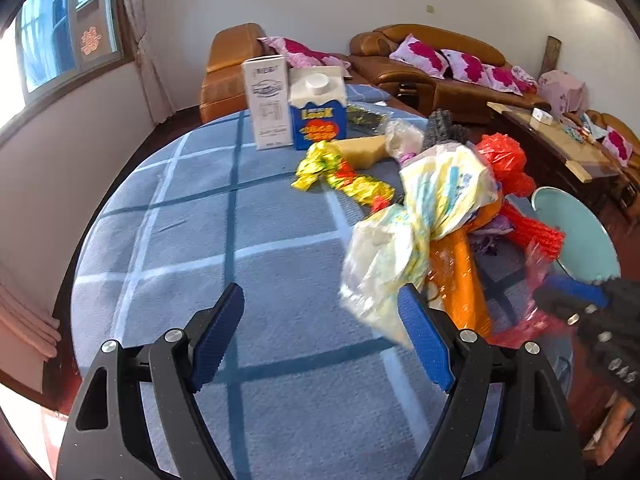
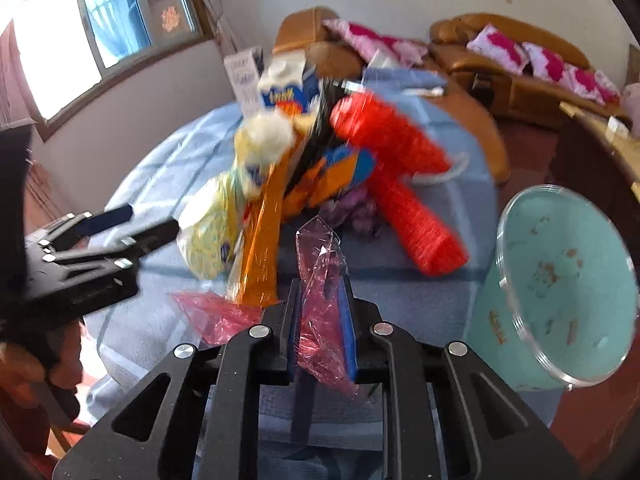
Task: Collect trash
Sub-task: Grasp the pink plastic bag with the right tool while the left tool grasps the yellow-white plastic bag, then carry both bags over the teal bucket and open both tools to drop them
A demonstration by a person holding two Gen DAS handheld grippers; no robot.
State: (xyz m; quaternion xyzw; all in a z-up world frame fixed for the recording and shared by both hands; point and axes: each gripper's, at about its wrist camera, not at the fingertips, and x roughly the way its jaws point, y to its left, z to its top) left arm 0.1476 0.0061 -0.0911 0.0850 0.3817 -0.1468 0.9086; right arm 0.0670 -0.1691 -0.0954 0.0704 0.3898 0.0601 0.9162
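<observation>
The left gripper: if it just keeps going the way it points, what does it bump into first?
Probably the blue checked cloth on the table. The left gripper is open and tilts down at bare cloth. The yellow plastic bag lies just by its right finger, so it might brush that. Depth is hard to judge.

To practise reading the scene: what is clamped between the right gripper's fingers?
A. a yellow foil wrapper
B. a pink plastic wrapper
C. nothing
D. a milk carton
B: in the right wrist view, the right gripper has its blue pads shut on a crumpled pink plastic wrapper that sticks up between them.
</observation>
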